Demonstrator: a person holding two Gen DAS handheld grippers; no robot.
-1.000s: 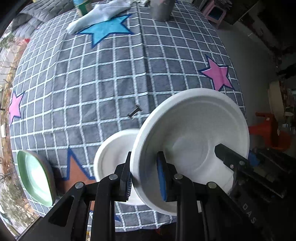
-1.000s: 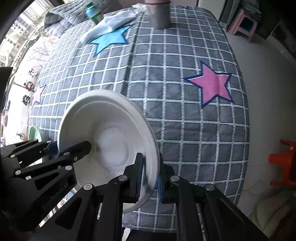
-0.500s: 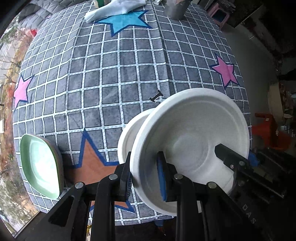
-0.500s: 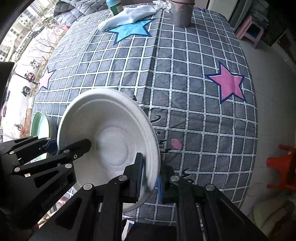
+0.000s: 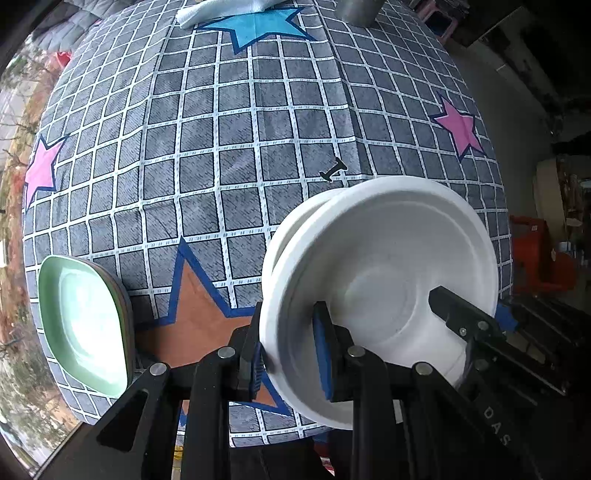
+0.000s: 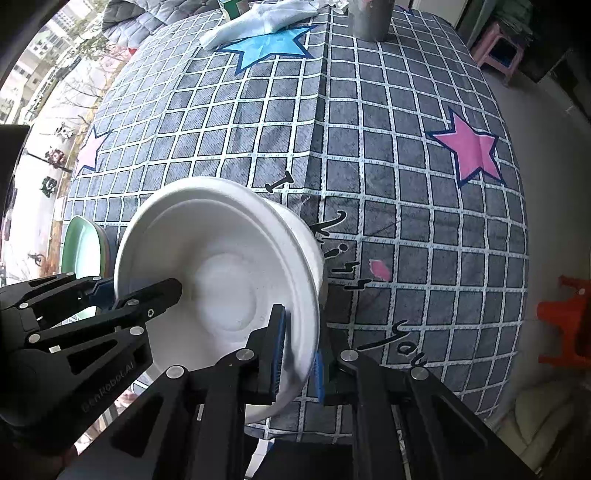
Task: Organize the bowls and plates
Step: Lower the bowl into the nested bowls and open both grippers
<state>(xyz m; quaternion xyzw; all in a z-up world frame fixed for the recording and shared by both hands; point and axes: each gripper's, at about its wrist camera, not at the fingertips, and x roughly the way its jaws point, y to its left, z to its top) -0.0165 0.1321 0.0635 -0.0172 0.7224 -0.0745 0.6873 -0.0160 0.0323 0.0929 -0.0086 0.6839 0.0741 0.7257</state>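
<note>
I hold one white bowl [image 5: 384, 280] with both grippers, tilted above the table's near edge. My left gripper [image 5: 290, 354] is shut on its left rim. My right gripper [image 6: 299, 358] is shut on its right rim; the bowl [image 6: 221, 273] fills the lower left of the right wrist view. A second white bowl [image 5: 295, 221] sits on the table just behind and under the held one, its rim [image 6: 306, 236] showing past it. A stack of green plates [image 5: 85, 321] lies at the table's near left edge, also visible in the right wrist view [image 6: 79, 243].
The table has a grey checked cloth [image 5: 258, 110] with coloured stars. At the far side are a white cloth [image 6: 258, 22] and a grey metal cup [image 6: 369, 18]. A red stool [image 6: 565, 321] stands on the floor to the right.
Both grippers with the held bowl moved left and toward the second bowl, which now sits right behind it. The green plates have come further into view.
</note>
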